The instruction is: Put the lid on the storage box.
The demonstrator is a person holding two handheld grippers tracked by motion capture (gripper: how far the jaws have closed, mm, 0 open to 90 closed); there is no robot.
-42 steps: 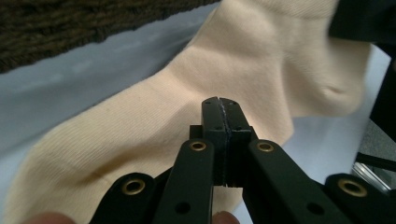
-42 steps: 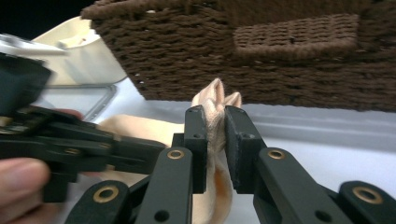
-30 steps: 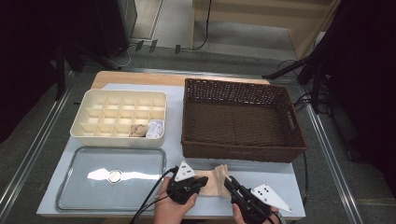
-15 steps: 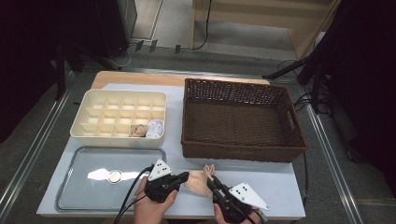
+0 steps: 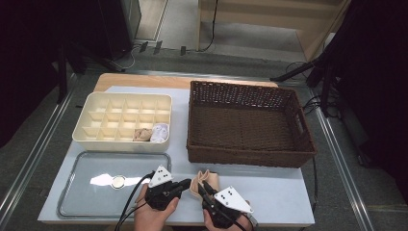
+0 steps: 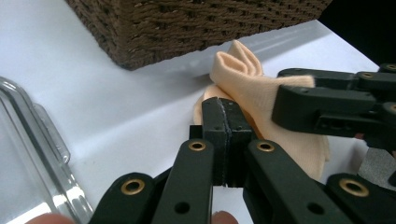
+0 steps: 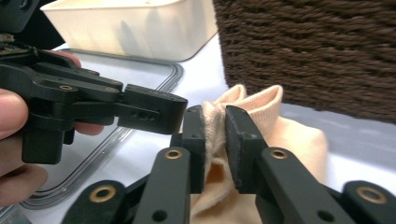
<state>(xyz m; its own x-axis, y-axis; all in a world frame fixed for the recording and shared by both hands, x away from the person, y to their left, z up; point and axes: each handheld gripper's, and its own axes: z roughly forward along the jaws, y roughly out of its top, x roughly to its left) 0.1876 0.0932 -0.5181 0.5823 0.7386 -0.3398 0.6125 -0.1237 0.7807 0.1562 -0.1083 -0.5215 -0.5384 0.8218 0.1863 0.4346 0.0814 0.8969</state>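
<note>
High view: peach sock (image 5: 206,182) lies on the white table (image 5: 269,187), near edge, just in front of the wicker basket (image 5: 250,122) and right of the clear tray (image 5: 84,185). Left gripper (image 5: 184,183) comes at its left side, right gripper (image 5: 204,188) sits over its middle. Divided cream organiser (image 5: 122,120) further back w/ two rolled socks (image 5: 150,134) in its front row.

Left gripper view: jaws fully shut, pads pressed together, tip at the sock (image 6: 254,88) edge; cannot tell if any cloth is caught betw. them. Right gripper (image 6: 322,105) crosses over the fabric.

Right gripper view: jaws have just been opening a bit, a fold of sock (image 7: 247,116) stands between them, cloth meets both pads, so a light pinch. Left gripper (image 7: 154,109) close by, at sock's left.

Handling, as I judge it: v. light, soft, limp knit, not fragile; will sag and unfold if held at one point. Best grab the thick bunched fold or cuff, not a single thin layer, w/ 2nd gripper at the opp. end to keep it from flopping
</note>
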